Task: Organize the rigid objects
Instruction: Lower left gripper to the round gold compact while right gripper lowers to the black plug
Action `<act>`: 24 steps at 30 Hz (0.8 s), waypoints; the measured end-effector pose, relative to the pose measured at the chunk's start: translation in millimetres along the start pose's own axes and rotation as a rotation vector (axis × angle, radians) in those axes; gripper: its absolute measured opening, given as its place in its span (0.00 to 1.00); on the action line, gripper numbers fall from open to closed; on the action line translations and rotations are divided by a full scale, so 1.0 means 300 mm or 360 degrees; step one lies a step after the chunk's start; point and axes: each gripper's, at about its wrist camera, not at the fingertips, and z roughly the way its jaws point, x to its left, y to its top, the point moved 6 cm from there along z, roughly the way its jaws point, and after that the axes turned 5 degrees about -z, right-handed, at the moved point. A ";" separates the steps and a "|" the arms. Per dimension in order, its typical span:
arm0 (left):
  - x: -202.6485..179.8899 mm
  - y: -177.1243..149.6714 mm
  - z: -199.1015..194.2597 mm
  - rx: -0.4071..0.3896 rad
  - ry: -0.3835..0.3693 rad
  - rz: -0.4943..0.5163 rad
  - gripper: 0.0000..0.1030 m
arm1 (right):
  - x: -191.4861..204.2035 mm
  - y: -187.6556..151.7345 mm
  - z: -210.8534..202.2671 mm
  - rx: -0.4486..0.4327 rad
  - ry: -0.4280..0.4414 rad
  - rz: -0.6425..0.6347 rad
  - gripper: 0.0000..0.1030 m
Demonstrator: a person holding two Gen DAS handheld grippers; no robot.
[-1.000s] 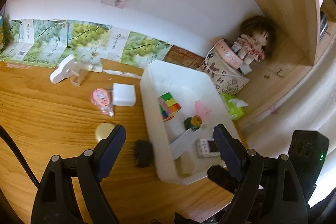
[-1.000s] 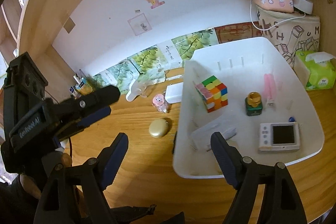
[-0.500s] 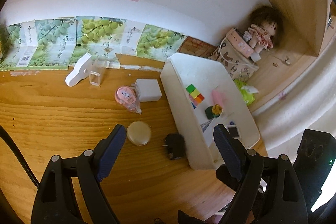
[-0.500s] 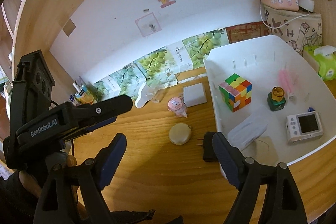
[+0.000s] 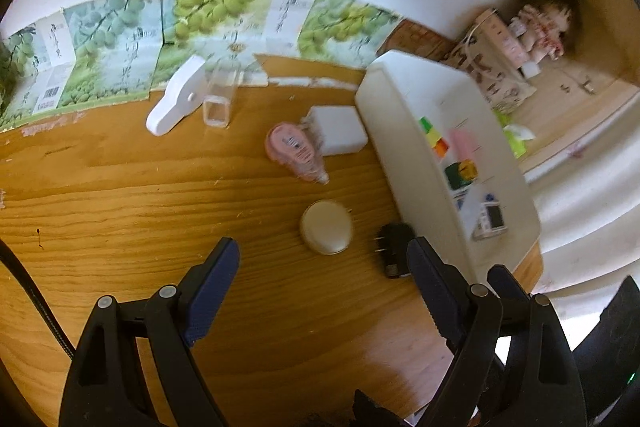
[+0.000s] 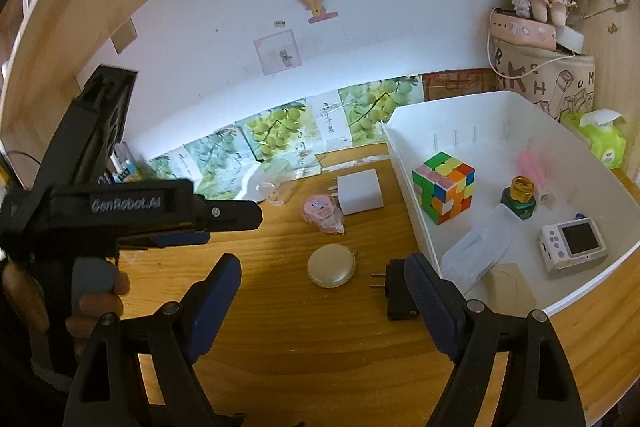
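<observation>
With both the left gripper (image 5: 324,269) and right gripper (image 6: 322,277) spread wide and empty, the white bin (image 6: 404,183) holds a Rubik's cube (image 6: 443,187) and mini camera (image 6: 572,243), while the black plug adapter (image 6: 398,293), round compact (image 6: 331,265) and white charger (image 6: 359,191) wait on the desk (image 6: 280,327).

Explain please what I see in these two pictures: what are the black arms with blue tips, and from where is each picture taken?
There is no robot. A person holds a hand-held gripper in each hand, and each carries a camera looking along its two blue-padded fingers. One picture looks from the left hand-held gripper, the other from the right hand-held gripper. Both are open and hold nothing. On the wooden desk lie a round cream case, a black plug adapter, a pink tape dispenser and a white charger. The white bin already holds a colour cube and small items.
</observation>
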 end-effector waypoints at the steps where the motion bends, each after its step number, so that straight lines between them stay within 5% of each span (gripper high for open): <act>1: 0.008 0.001 0.015 0.0028 0.0011 0.0000 0.85 | 0.006 -0.011 0.012 0.0002 -0.0027 -0.0019 0.82; 16: 0.016 0.021 0.259 0.0444 0.0094 0.0047 0.85 | 0.082 -0.132 0.173 0.0156 -0.0294 -0.0339 0.82; 24: 0.003 -0.004 0.354 0.0557 0.0158 0.0090 0.85 | 0.055 -0.166 0.220 0.0246 -0.0468 -0.0374 0.82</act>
